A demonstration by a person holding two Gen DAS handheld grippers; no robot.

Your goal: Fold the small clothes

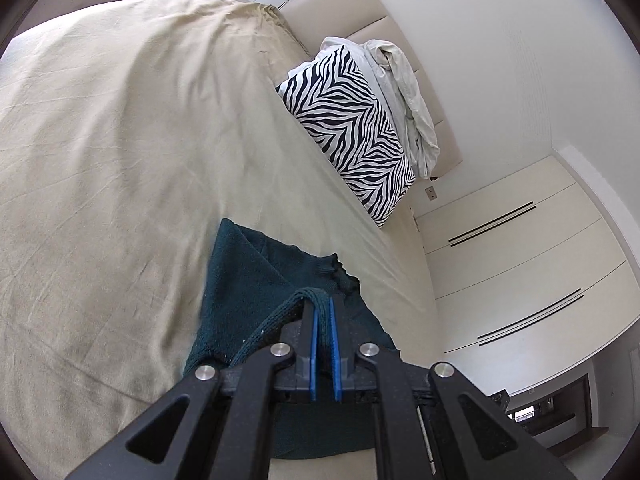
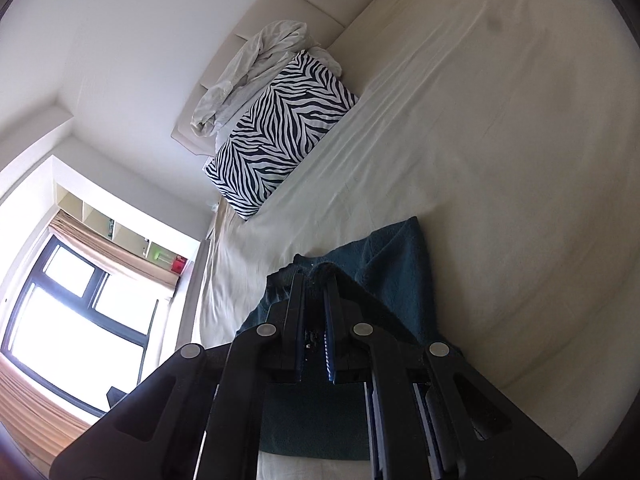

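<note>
A dark teal knitted garment (image 1: 248, 280) lies on the beige bed sheet (image 1: 120, 160). My left gripper (image 1: 322, 300) is shut on a ribbed edge of the garment and holds it lifted off the sheet. In the right wrist view the same teal garment (image 2: 392, 264) shows, and my right gripper (image 2: 316, 280) is shut on another part of its edge. The cloth hangs down under both grippers, so its lower part is hidden by the gripper bodies.
A zebra-striped pillow (image 1: 352, 128) and a crumpled white sheet (image 1: 404, 92) lie at the head of the bed by a padded headboard (image 1: 360, 12). White wardrobe doors (image 1: 520, 260) stand beside the bed. A window (image 2: 72, 312) with a curtain shows in the right wrist view.
</note>
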